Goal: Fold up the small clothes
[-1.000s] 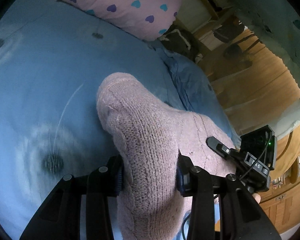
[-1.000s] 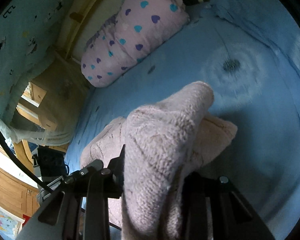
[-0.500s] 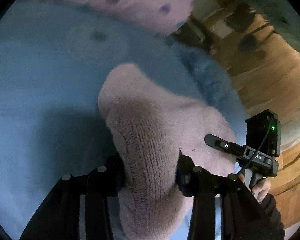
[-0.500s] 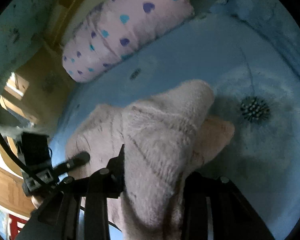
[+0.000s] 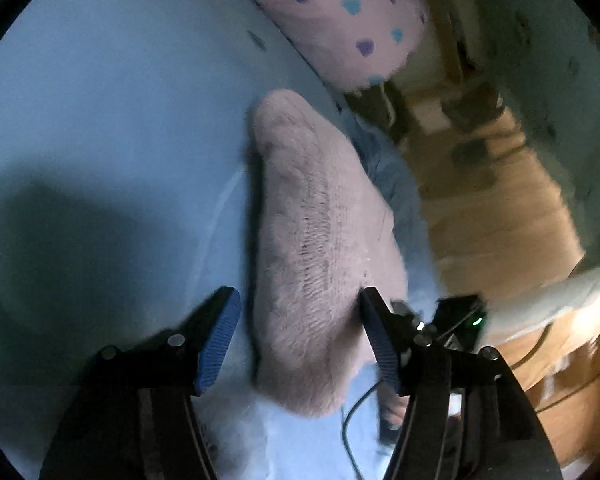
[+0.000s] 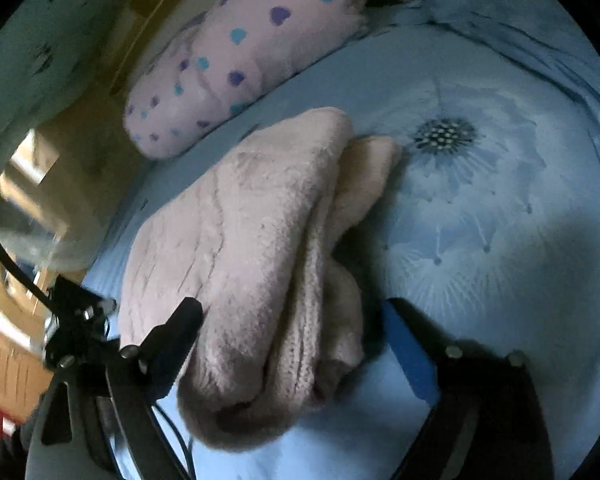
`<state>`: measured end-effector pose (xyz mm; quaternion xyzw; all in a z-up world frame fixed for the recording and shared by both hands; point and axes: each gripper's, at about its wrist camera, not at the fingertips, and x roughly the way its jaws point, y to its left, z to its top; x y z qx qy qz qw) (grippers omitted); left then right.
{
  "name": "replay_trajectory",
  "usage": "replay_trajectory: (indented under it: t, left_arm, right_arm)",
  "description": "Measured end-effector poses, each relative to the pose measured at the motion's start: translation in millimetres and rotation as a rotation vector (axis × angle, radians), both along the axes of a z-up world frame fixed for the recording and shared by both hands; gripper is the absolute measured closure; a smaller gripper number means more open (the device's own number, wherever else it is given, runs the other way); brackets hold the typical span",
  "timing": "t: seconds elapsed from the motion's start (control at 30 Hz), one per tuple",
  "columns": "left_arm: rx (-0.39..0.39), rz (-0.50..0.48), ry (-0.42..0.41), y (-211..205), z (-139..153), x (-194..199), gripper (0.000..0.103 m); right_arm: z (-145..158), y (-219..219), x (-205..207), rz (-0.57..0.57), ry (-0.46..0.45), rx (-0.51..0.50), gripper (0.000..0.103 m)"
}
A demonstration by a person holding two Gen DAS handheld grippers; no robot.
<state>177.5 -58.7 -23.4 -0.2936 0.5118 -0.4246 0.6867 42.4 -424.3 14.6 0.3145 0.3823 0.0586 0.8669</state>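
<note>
Left tongs (image 5: 298, 340): blue ribbed pads (image 5: 216, 344) spreading, pale pink knitted garment (image 5: 320, 248) lying between them; left pad clear of the wool, right pad at most brushing its edge, no pinch. Right tongs (image 6: 292, 344): spreading wide, the same folded garment (image 6: 260, 264) between the tips, blue pad (image 6: 410, 356) standing apart from the cloth, dark tip on the other side close to or touching the top layer; contact there not resolvable.

Garment: doubled over, upper layer lying on a lower one whose end peeks out at the far side; bundle resting on the light blue bed sheet with printed dandelion heads (image 6: 480, 208), near the bed's edge, well short of the pink pillow with blue and purple hearts (image 6: 236, 60).

Progress, by judgement: at least one fold made and laid down, release under way. Remaining, probably: withdrawal of both tongs, perhaps a squaring of the uneven layers or one further fold. No other small clothes in view; hence number left undetermined. Wooden floor (image 5: 500, 208) beyond the bed.
</note>
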Motion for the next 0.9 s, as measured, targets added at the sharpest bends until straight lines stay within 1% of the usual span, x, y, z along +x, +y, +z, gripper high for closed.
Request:
replay_trajectory:
  t: [0.03,0.07,0.1,0.13,0.17,0.2,0.23,0.27,0.3,0.33,0.37,0.4,0.43,0.47,0.5,0.53,0.57,0.6,0.63,0.67,0.7,0.73,0.77,0.8,0.83,0.87,0.9]
  left_arm:
    - [0.022,-0.035,-0.005,-5.4,3.0,-1.3,0.071]
    - [0.068,-0.039,-0.012,-8.9,6.9,-5.0,0.078]
    - [0.094,-0.032,-0.002,-7.7,11.4,-9.7,0.079]
    - [0.098,-0.030,0.032,-5.1,14.8,-12.1,0.081]
    - [0.053,-0.033,0.093,0.7,17.7,-14.9,0.082]
    - [0.012,-0.041,0.142,3.5,19.1,-15.3,0.082]
    - [-0.001,-0.050,0.174,6.5,19.3,-18.2,0.082]
    - [-0.001,-0.063,0.212,9.4,18.6,-22.9,0.082]
    - [0.009,-0.090,0.240,12.3,16.7,-31.0,0.081]
    - [0.039,-0.119,0.245,11.9,14.3,-37.2,0.081]
    - [0.084,-0.149,0.245,12.2,11.4,-43.3,0.079]
    - [0.123,-0.166,0.249,12.4,5.5,-47.2,0.076]
    - [0.116,-0.156,0.263,18.5,-0.2,-49.4,0.075]
    - [0.095,-0.145,0.273,21.9,-1.8,-47.7,0.073]
    - [0.088,-0.141,0.266,26.0,-0.5,-45.5,0.073]
    - [0.096,-0.132,0.240,28.7,4.2,-43.2,0.073]
    - [0.106,-0.110,0.199,30.9,11.0,-40.0,0.073]
    - [0.123,-0.062,0.127,27.7,24.0,-29.9,0.073]
    - [0.134,-0.031,0.069,29.2,32.2,-25.4,0.073]
    - [0.140,-0.012,0.014,29.4,37.9,-20.5,0.069]
    - [0.141,0.002,-0.045,27.3,41.8,-12.5,0.058]
    - [0.124,0.008,-0.071,25.0,40.2,-0.6,0.052]
    - [0.092,0.020,-0.045,23.2,32.1,14.5,0.046]
    - [0.063,0.038,0.016,21.9,20.0,29.9,0.046]
    - [0.033,0.061,0.084,19.8,7.3,43.2,0.046]
    - [-0.004,0.083,0.148,20.7,-3.3,53.8,0.046]
    - [-0.061,0.105,0.179,20.3,-8.2,65.9,0.046]
  right_arm:
    - [-0.9,3.4,4.4,0.030,0.023,0.044,0.034]
    - [-3.4,5.2,9.5,0.058,0.079,0.105,0.060]
    - [-1.7,5.0,8.1,0.050,0.111,0.122,0.064]
    - [1.5,3.8,5.7,0.040,0.139,0.143,0.064]
    - [3.4,1.8,1.4,0.025,0.178,0.195,0.065]
    - [5.1,-1.8,-6.2,-0.001,0.214,0.285,0.065]
    - [8.3,-5.2,-17.1,-0.023,0.221,0.360,0.065]
    - [14.8,-4.8,-30.1,-0.040,0.229,0.400,0.065]
    - [20.0,-1.7,-39.1,-0.044,0.264,0.383,0.064]
    - [21.4,2.6,-45.8,-0.047,0.304,0.356,0.062]
    - [20.8,4.9,-51.5,-0.054,0.346,0.337,0.055]
    - [14.6,3.2,-60.0,-0.075,0.388,0.343,0.046]
    - [8.0,-0.9,-62.8,-0.084,0.404,0.360,0.038]
    - [0.9,-9.1,-63.5,-0.095,0.414,0.374,0.022]
    - [-5.2,-26.7,-61.6,-0.125,0.376,0.372,0.019]
    - [-7.1,-40.2,-58.9,-0.135,0.311,0.361,0.018]
    - [-10.1,-52.3,-55.3,-0.140,0.241,0.359,0.015]
    - [-20.9,-65.7,-48.7,-0.142,0.189,0.420,0.012]
    - [-27.2,-71.1,-43.3,-0.140,0.176,0.485,0.008]
    - [-28.8,-75.1,-35.2,-0.127,0.159,0.538,0.000]
    - [-25.8,-77.2,-22.9,-0.097,0.138,0.562,0.000]
    - [-23.5,-77.2,-6.8,-0.062,0.132,0.563,0.000]
    - [-24.0,-77.5,7.5,-0.050,0.140,0.561,0.000]
    - [-27.1,-75.2,23.3,-0.072,0.153,0.574,0.000]
    - [-27.7,-73.4,30.4,-0.090,0.153,0.577,0.000]
    - [-26.2,-69.7,38.2,-0.089,0.156,0.564,0.000]
    - [-23.0,-60.6,54.9,-0.024,0.164,0.536,0.000]
